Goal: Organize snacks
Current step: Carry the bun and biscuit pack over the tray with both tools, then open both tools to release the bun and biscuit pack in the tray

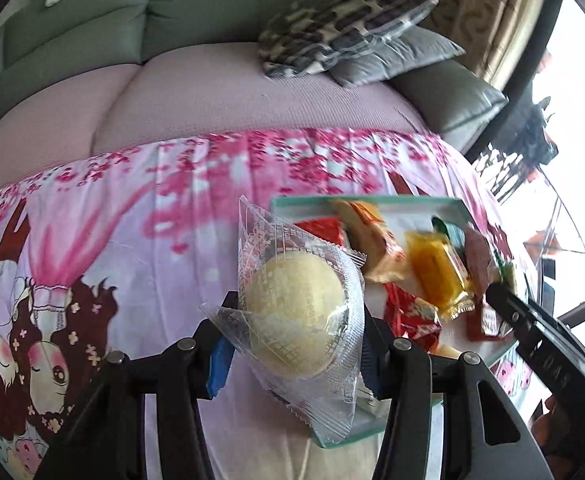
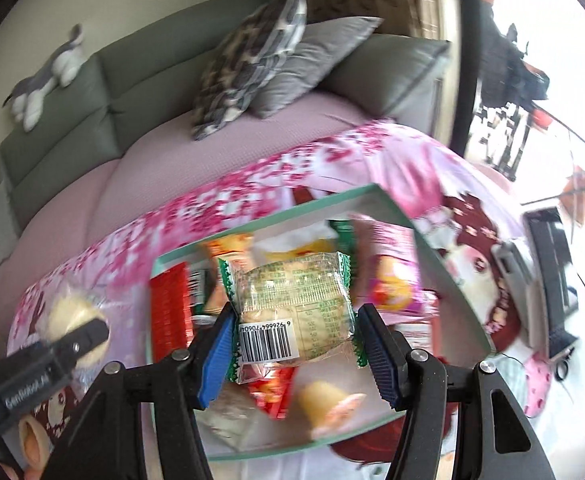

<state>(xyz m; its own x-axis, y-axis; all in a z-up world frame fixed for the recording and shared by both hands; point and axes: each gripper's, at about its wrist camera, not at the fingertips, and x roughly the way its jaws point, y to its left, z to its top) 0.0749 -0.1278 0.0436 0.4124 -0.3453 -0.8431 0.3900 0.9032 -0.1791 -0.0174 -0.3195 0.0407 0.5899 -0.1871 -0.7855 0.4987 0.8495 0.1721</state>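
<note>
My left gripper (image 1: 292,344) is shut on a round pale pastry in a clear wrapper (image 1: 296,312), held above the pink cloth just left of the green-rimmed tray (image 1: 356,200). My right gripper (image 2: 296,344) is shut on a green-edged clear packet of biscuits with a barcode (image 2: 292,308), held over the tray (image 2: 276,210). The tray holds several snack packets: red (image 2: 168,312), yellow (image 1: 436,268), orange and pink ones. The left gripper with its pastry also shows in the right wrist view (image 2: 76,320). The right gripper's finger shows in the left wrist view (image 1: 532,320).
A table under a pink cartoon-print cloth (image 1: 132,220) carries the tray. Behind it is a green sofa with a pink seat cover (image 1: 232,92), patterned and grey cushions (image 1: 344,28) and a plush toy (image 2: 48,76). A window is at the right.
</note>
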